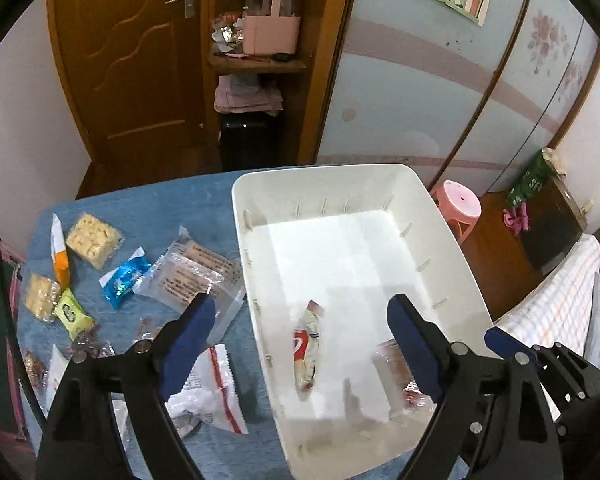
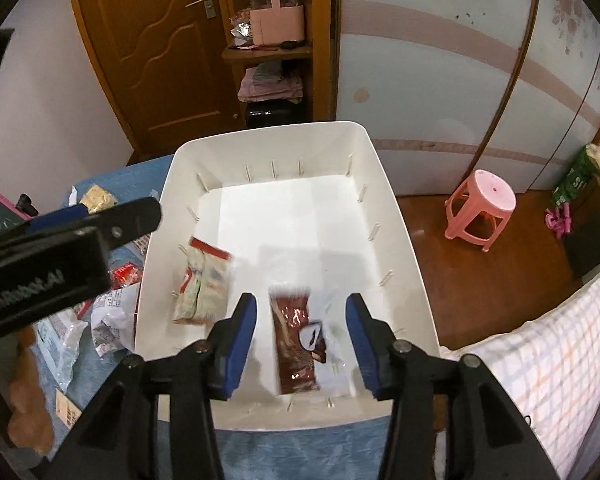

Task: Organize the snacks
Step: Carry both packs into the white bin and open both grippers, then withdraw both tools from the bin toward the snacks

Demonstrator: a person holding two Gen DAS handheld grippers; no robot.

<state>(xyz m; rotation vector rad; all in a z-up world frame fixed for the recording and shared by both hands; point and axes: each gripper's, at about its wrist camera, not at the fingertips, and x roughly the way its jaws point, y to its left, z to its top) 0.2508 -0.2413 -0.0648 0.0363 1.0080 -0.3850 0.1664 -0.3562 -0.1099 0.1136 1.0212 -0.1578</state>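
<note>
While both grippers hover over the white bin (image 2: 400,216), left gripper (image 1: 300,320) gapes wide, empty; right gripper (image 2: 302,320) half-open, straddling the brown packet (image 2: 295,340) without touching. Cream packet (image 2: 201,292) lies beside it. Light, crinkly, slippery film; pinch across the flat middle.

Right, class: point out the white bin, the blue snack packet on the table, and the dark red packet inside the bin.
white bin (image 1: 320,188), left wrist view, far wall.
blue snack packet (image 1: 125,278), left wrist view, middle of the wrapper.
dark red packet (image 2: 293,340), right wrist view, middle of the wrapper.
</note>
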